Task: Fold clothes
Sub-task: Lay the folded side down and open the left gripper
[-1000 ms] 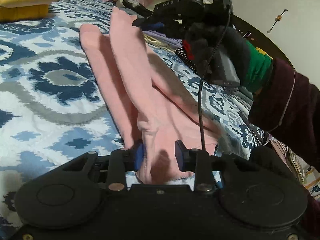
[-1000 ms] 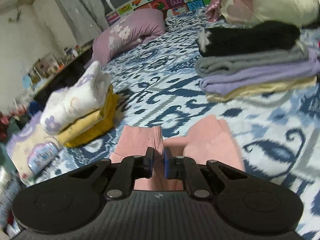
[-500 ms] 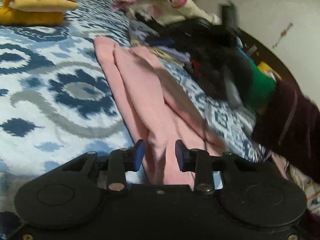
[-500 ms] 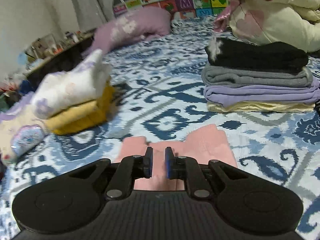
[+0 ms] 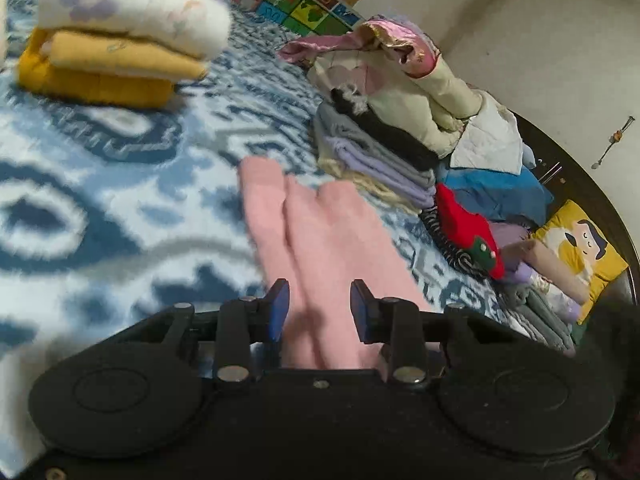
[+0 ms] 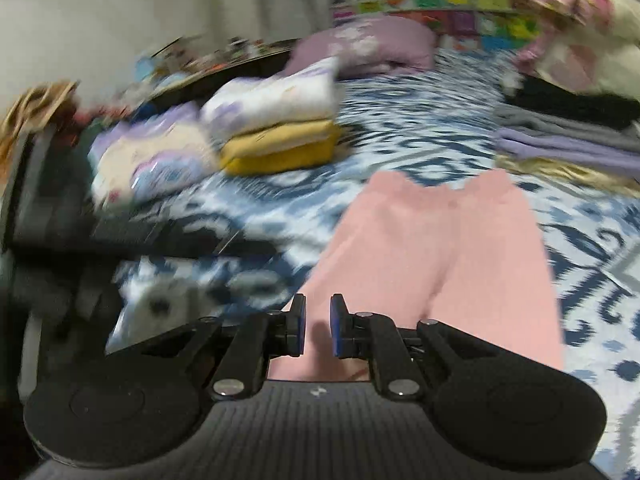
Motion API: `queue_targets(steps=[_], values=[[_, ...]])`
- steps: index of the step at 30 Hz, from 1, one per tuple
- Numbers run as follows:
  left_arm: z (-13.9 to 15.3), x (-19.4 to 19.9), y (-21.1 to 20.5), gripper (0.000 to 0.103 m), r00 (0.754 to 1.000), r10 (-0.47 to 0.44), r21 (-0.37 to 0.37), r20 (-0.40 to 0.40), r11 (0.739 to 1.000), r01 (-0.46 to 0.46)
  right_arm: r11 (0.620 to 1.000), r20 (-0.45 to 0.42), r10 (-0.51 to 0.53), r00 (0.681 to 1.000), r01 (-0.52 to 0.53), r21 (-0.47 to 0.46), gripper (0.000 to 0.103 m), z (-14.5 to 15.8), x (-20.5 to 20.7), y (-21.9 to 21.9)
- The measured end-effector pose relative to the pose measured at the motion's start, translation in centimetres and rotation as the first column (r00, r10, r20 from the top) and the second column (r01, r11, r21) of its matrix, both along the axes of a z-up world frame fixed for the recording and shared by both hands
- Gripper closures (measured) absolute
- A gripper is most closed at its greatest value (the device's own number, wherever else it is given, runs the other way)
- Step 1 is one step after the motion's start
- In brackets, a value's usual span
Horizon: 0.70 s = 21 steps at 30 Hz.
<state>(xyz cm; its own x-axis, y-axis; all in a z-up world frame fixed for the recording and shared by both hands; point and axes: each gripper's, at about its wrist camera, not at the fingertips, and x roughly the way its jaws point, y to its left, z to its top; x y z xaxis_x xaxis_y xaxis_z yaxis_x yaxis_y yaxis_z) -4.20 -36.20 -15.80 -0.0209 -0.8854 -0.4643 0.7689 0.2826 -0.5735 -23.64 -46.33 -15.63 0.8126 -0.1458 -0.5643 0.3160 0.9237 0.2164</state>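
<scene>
- There, the pink garment [image 5: 320, 236] lay lengthwise on the blue-and-white patterned bedspread [image 5: 100, 208], folded into long narrow panels running away from both cameras.
- The left gripper [image 5: 316, 308] sat over the garment's near end with its blue-padded fingers [image 5: 277, 308] apart; pink cloth showed in the gap between them, but the pads did not press on it.
- The right gripper [image 6: 318, 326] hung above the near end of the same garment [image 6: 440, 248]; its fingers [image 6: 298, 326] stood a narrow gap apart, with the cloth seen lying below that gap, not pinched.
- A folded stack of white floral and yellow pieces [image 5: 116, 44] rested on the bedspread, well apart from the garment on the far left.
- A second folded stack, black, grey, lilac and cream [image 5: 380, 156], sat just beyond the garment's far end on the right.
- Behind that stack lay an unfolded heap of clothes [image 5: 400, 76]; more garments, one red [image 5: 468, 228], lined the bed's right edge.
- Both views were blurred, the right one heavily.
</scene>
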Motion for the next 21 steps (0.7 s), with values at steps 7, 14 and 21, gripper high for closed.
queue_targets(steps=[7,14,21], values=[[0.0,1.8,-5.0,0.072,0.998,-0.017,0.045,0.062,0.999,0.014,0.984,-0.062,0.109,0.992,-0.117,-0.135,0.087,-2.2,-0.5,3.6],[-1.5,2.8,-8.8,0.073,0.996,-0.065,0.094,0.067,0.994,0.059,0.994,0.012,0.093,0.996,-0.092,-0.056,0.087,-2.3,-2.4,2.9],[-1.9,3.0,-10.7,0.097,0.992,-0.064,0.128,0.11,0.99,0.05,0.992,0.081,0.095,0.992,-0.087,-0.094,0.082,-1.9,-2.4,2.6]])
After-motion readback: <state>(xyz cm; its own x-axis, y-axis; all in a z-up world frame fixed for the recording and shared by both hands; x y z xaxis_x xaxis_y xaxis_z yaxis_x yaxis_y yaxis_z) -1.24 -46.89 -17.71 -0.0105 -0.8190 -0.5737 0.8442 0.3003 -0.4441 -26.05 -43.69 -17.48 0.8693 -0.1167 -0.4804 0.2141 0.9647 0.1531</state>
